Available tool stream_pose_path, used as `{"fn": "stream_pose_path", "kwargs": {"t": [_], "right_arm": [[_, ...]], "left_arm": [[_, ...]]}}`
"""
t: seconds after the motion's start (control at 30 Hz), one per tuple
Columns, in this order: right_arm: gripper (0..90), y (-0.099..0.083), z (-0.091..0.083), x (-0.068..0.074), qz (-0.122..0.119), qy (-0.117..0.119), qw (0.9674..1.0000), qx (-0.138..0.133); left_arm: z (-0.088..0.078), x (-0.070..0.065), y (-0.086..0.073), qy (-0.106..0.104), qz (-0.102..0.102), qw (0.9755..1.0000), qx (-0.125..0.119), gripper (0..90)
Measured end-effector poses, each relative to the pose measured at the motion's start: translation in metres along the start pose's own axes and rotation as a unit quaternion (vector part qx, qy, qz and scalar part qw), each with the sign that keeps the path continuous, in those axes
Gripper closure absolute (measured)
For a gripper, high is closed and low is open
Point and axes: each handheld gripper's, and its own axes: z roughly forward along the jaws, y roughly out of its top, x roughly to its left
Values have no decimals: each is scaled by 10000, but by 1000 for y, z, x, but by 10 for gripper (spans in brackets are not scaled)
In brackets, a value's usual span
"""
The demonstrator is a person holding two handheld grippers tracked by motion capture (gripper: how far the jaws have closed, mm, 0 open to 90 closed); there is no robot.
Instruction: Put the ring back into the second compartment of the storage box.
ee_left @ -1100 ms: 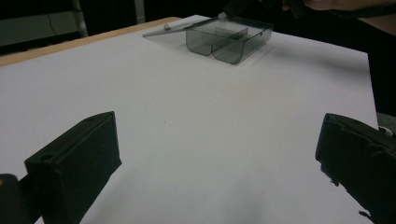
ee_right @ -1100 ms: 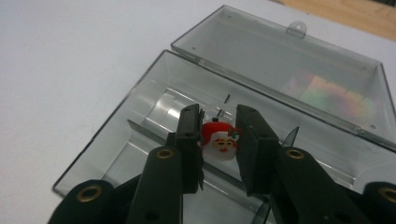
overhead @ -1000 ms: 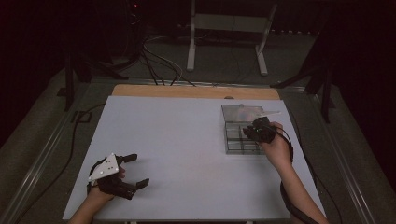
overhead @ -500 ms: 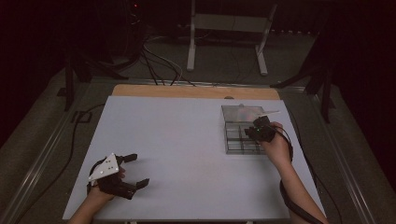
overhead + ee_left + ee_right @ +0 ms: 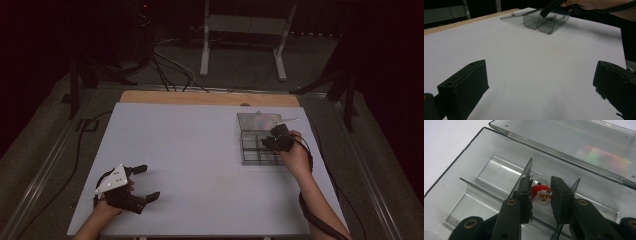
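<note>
— What's the left gripper [image 5: 142, 188] doing?
— Resting low over the white table [image 5: 190, 150], jaws spread wide, bare tabletop between them.
— And the right gripper [image 5: 541, 195]?
— Reaching into the clear divided box [image 5: 481, 170], lid lying open beyond. Its jaws flank a small Santa figure [image 5: 541, 195], nearly pinching; whether they touch, I cannot tell.

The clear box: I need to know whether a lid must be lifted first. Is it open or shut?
Open. The clear box has its lid folded back flat on the table behind the compartments.
</note>
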Motion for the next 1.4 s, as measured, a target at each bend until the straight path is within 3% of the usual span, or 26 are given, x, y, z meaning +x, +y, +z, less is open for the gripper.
{"fn": "stream_pose_path", "kwargs": {"t": [0.1,0.23,0.3,0.33,0.5,0.63,0.87,0.97,1.23,1.4], "right_arm": [[676,0,1,0,-4,15,10000,-22],[533,0,-2,-1,85,82,9998,-171],[533,1,-3,-2,120,105,9996,-227],[441,1,-8,-2,205,161,9991,-327],[309,1,-15,-1,289,422,9975,-485],[161,2,-20,0,232,762,9953,-548],[113,3,-28,-2,342,1110,9909,-674],[17,2,-30,-1,329,1201,9890,-797],[0,2,-41,0,400,1383,9857,-875],[0,0,-50,3,362,1381,9853,-935]], "left_arm": [[0,0,0,2,0,10000,1,10],[0,0,0,1,3,10000,1,10],[0,0,0,1,3,10000,1,10],[0,0,0,-6,4,10000,3,9],[0,0,0,-3,2,10000,-1,10],[0,0,0,-4,9,10000,4,10],[0,0,0,-11,13,10000,7,9],[0,0,0,-12,13,10000,2,10],[0,1,0,-19,7,10000,2,10],[1,1,0,-23,22,10000,31,9]]}}
